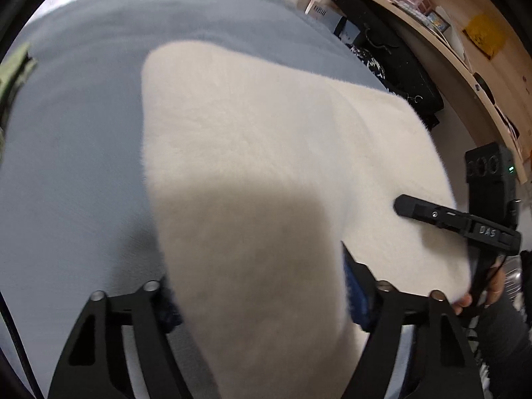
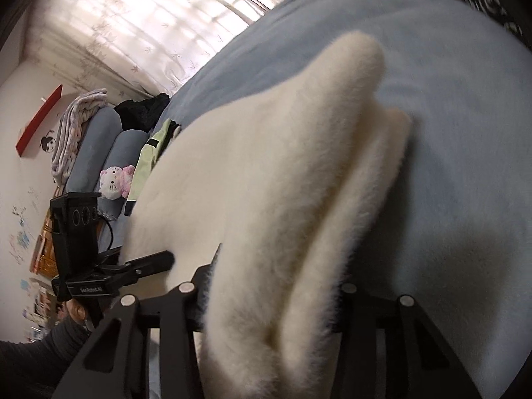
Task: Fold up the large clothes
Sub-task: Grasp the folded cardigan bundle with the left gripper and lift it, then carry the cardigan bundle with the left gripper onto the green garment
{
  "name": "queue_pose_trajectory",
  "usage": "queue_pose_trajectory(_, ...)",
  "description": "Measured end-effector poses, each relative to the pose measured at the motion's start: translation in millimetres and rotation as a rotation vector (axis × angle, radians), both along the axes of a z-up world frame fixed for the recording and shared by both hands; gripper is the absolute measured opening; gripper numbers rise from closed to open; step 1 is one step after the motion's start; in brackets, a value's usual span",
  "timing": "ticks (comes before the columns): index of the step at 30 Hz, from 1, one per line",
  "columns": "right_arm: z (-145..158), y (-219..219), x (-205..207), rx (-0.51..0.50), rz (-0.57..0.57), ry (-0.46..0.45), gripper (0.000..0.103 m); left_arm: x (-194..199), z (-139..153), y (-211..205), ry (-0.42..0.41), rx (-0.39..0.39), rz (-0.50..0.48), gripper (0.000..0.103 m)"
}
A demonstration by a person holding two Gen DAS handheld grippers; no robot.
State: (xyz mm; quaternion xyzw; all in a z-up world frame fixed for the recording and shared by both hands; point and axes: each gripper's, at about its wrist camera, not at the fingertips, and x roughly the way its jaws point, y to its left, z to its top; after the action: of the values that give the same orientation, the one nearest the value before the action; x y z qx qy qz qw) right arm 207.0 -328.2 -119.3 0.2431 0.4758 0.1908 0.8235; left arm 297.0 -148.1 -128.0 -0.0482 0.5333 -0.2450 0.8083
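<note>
A large cream-white fleece garment (image 1: 266,116) lies spread on a blue-grey bed cover (image 1: 73,139). My left gripper (image 1: 259,294) is at its near edge, where a wide fold rises between the blue pads (image 1: 354,286) and fills the gap. In the right wrist view the same garment (image 2: 266,153) is doubled into thick layers, and my right gripper (image 2: 276,286) is shut on a bunched fold of it. One finger of the right gripper (image 1: 415,211) shows at the garment's right edge in the left wrist view. The left gripper's finger (image 2: 149,262) shows at the left in the right wrist view.
A light green jacket (image 2: 146,156) lies on the bed cover (image 2: 449,106) beyond the garment. Grey pillows (image 2: 103,139) and a pink-and-white plush toy (image 2: 114,179) sit at the bed's head. A wooden shelf (image 1: 442,30) and black bags (image 1: 399,63) stand beside the bed.
</note>
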Motion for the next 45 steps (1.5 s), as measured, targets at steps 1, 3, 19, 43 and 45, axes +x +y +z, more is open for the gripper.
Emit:
queue_pose_trajectory(1,5.7,4.3,-1.0,-0.010,-0.001,-0.013,0.043,-2.5,4.7,-1.3,-0.019,0.010,0.002,0.067)
queue_pose_trajectory(3,18.5,15.4,-3.8,-0.031,0.003,-0.041,0.042,-5.1,15.4,3.8,-0.056,0.022,0.011,0.065)
queue_pose_trajectory(19,124.8,158.3,-30.9,-0.081,0.127,-0.175,0.042,-58.4,100.4,146.3,-0.109,-0.070,0.148,0.063)
queue_pose_trajectory(43,138.8,465.3,234.9,0.082,0.271,-0.353,0.042,121.8,152.9,483.9,-0.320,0.073,0.368,0.063)
queue_pose_trajectory(45,112.8,475.2,262.1,0.091,0.264,-0.336,0.042,157.6,129.8,501.6,-0.298,0.077,0.372,0.063)
